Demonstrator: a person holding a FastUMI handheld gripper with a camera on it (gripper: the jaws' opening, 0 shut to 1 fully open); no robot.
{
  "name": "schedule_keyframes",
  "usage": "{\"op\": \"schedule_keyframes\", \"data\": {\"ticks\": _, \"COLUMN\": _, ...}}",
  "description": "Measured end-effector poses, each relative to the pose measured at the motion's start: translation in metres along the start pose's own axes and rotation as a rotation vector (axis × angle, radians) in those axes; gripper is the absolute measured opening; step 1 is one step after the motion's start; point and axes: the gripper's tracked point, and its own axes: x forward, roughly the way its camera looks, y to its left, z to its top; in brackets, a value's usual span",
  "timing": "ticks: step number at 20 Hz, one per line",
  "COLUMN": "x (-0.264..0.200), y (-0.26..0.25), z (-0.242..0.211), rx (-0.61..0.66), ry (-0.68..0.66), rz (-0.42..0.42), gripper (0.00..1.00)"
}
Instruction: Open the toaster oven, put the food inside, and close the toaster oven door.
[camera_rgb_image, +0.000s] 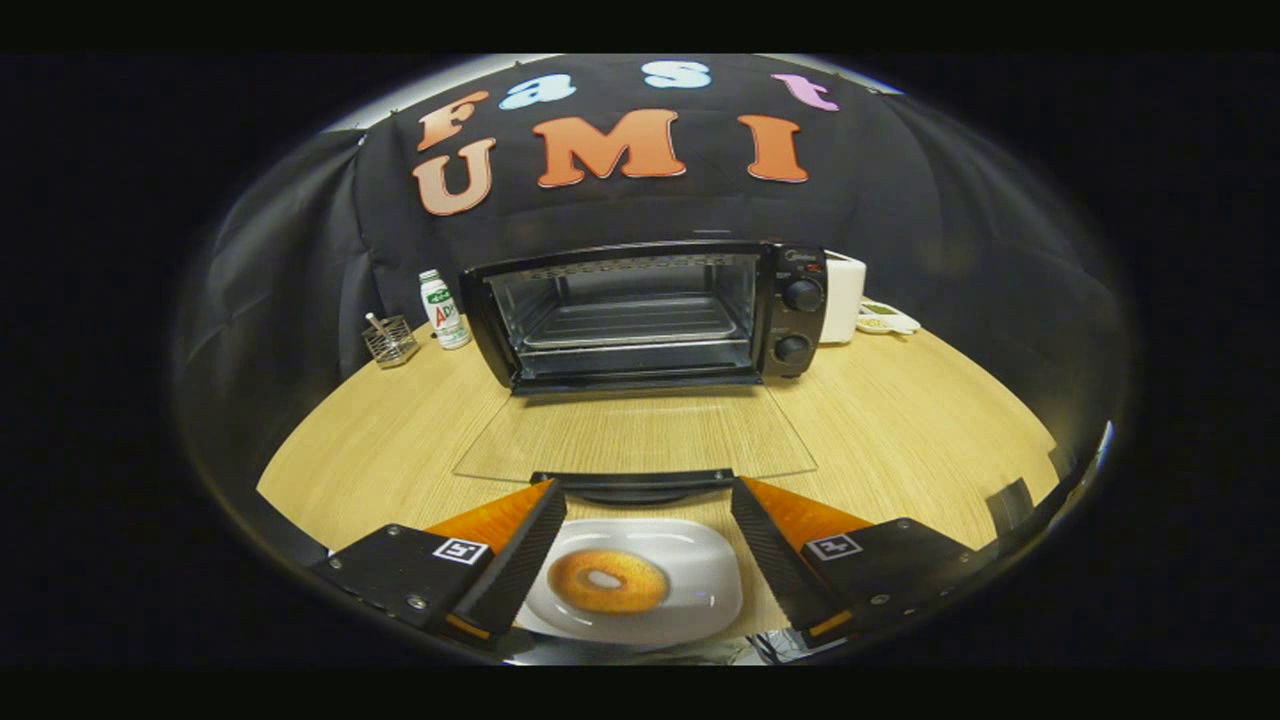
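Gripper-mounted fisheye, looking forward along its spread fingers (560, 540), low over the wooden table (900, 420), facing the open toaster oven (645, 315) near the booth's back wall

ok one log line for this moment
oven door: open | donut: on plate, between fingers | gripper: open, holding nothing

gripper (648, 500): two wedge-shaped fingers, set wide apart
inner faces: ribbed pads (528, 545)
finger bases: flat blocks, each with a square black-and-white marker
fasteners: small round screws on the blocks
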Motion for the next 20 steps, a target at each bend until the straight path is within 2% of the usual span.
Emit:
{"op": "schedule_keyframes", "data": {"ticks": 7, "x": -0.028, "y": 0.012, "z": -0.046, "rx": -0.015, "ry": 0.086, "rz": 0.015, "gripper": 0.99}}
{"op": "schedule_keyframes", "data": {"ticks": 16, "x": -0.018, "y": 0.018, "z": -0.083, "rx": -0.068, "ry": 0.172, "rz": 0.024, "gripper": 0.99}}
{"op": "schedule_keyframes", "data": {"ticks": 17, "x": -0.015, "y": 0.018, "z": -0.085, "rx": -0.074, "ry": 0.179, "rz": 0.026, "gripper": 0.97}}
{"op": "schedule_keyframes", "data": {"ticks": 20, "x": -0.011, "y": 0.024, "z": -0.09, "rx": -0.067, "ry": 0.197, "rz": 0.053, "gripper": 0.81}}
